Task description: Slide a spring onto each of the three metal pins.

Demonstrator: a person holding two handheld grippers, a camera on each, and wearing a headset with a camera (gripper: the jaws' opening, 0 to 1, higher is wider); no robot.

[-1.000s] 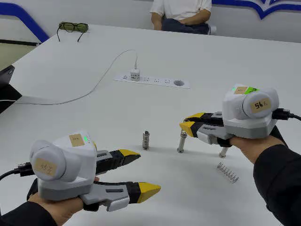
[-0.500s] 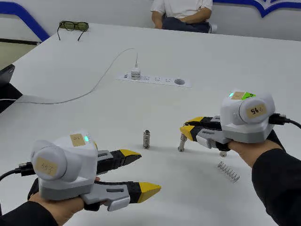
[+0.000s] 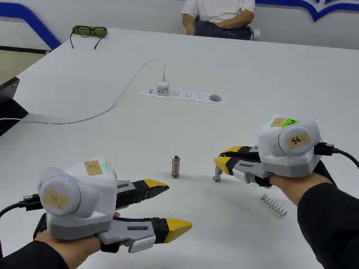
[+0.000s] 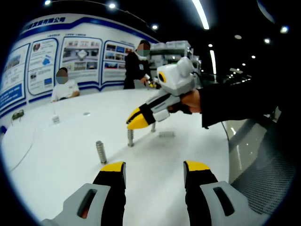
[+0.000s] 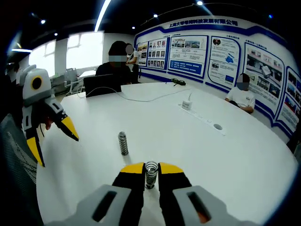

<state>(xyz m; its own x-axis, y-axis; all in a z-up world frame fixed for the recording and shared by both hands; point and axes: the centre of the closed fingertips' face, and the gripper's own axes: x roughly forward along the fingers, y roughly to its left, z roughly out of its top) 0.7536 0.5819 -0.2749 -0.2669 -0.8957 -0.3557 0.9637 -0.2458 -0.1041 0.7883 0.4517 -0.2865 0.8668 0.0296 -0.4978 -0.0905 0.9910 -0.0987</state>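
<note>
Right gripper view: the right claw is clamped on a spring between its tips (left claw stands apart).

Tan sticker on right gripper — handwritten digits, approx. "56" or "95", can't tell which. Sticker on left gripper — scrawl, illegible. Wall sign: Chinese chars ending "有限公司". Posters: print too small.

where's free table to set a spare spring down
Bare table lies between the power strip and the sprung pin, and right of the strip. Crowded near the right gripper clamping a spring, and the loose spring.
</note>
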